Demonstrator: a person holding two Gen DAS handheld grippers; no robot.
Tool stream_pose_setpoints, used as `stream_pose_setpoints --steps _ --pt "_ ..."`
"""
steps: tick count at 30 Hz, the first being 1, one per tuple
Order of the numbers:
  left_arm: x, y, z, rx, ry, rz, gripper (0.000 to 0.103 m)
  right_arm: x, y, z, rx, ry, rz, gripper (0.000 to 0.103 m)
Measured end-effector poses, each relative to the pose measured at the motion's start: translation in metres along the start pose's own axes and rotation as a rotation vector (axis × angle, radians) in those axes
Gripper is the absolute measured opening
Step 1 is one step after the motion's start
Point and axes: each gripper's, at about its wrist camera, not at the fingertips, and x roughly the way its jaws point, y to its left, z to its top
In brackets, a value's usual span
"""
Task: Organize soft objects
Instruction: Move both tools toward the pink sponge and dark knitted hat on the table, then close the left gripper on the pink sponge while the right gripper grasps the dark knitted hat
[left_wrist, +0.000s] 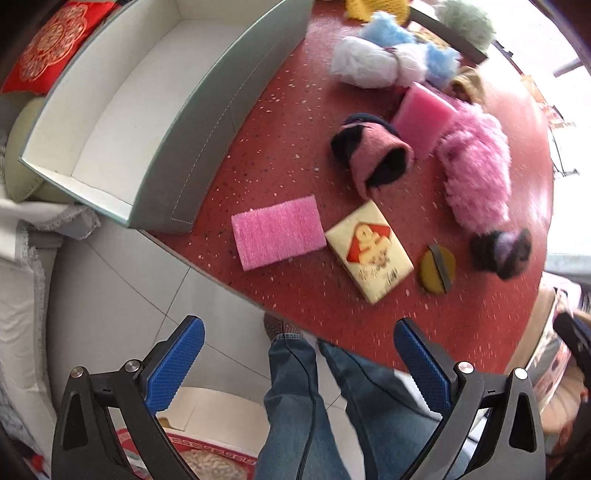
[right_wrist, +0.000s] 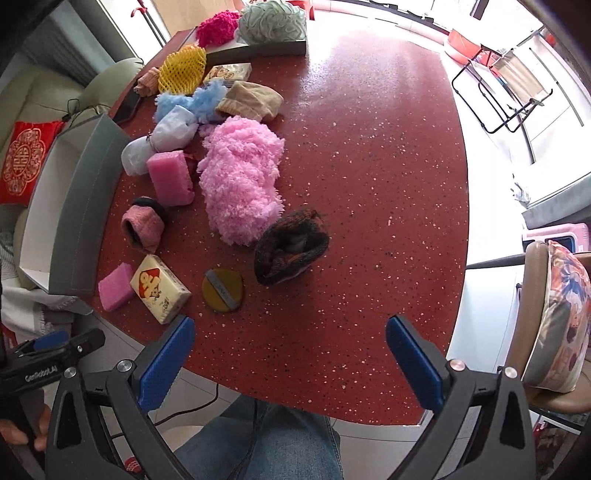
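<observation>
Soft things lie scattered on a red speckled table (right_wrist: 369, 184): a flat pink sponge (left_wrist: 279, 232), a thicker pink sponge (left_wrist: 423, 118), a rolled pink and black sock (left_wrist: 373, 151), a fluffy pink bundle (right_wrist: 240, 181), a dark knitted piece (right_wrist: 291, 247), white and blue puffs (left_wrist: 384, 55). An empty grey box (left_wrist: 184, 122) with a white inside stands at the table's left edge. My left gripper (left_wrist: 299, 345) hangs open over the table's near edge, short of the flat sponge. My right gripper (right_wrist: 290, 343) is open above bare table, with nothing between its fingers.
A cream packet with a red print (left_wrist: 369, 251) and a round yellow pad (left_wrist: 437, 269) lie near the front edge. A yellow net (right_wrist: 183, 70), a green puff (right_wrist: 273, 20) and a tray sit at the back. The person's jeans (left_wrist: 295, 398) show below; a chair (right_wrist: 554, 325) stands right.
</observation>
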Motion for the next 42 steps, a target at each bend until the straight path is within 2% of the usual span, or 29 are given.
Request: stream_pose_setpoints --steps 5,13,20,23,30,36,42 --pt "0.027 0.008 0.024 -0.094 0.009 0.006 0.103 0.010 -0.008 0.005 -0.023 0.038 -0.012 0.103" --pt "0.040 0.038 0.059 -0.103 0.005 0.068 0.103 0.020 -0.004 0.012 -0.075 0.060 -0.003 0.103" --pt "0.039 0.078 0.080 -0.151 0.004 0.113 0.103 0.029 -0.005 0.016 -0.098 0.081 0.004 0.103" --pt "0.037 0.076 0.077 -0.164 0.000 0.073 0.103 0.033 -0.009 0.019 -0.090 0.089 0.006 0.103" --pt "0.050 0.061 0.075 -0.234 0.012 0.068 0.103 0.040 -0.009 0.024 -0.109 0.088 0.017 0.103" --pt "0.070 0.056 0.078 -0.248 0.031 0.093 0.103 0.051 -0.014 0.031 -0.105 0.085 0.032 0.103" --pt "0.074 0.058 0.089 -0.280 0.008 0.068 0.103 0.074 -0.011 0.041 -0.113 0.097 0.033 0.103"
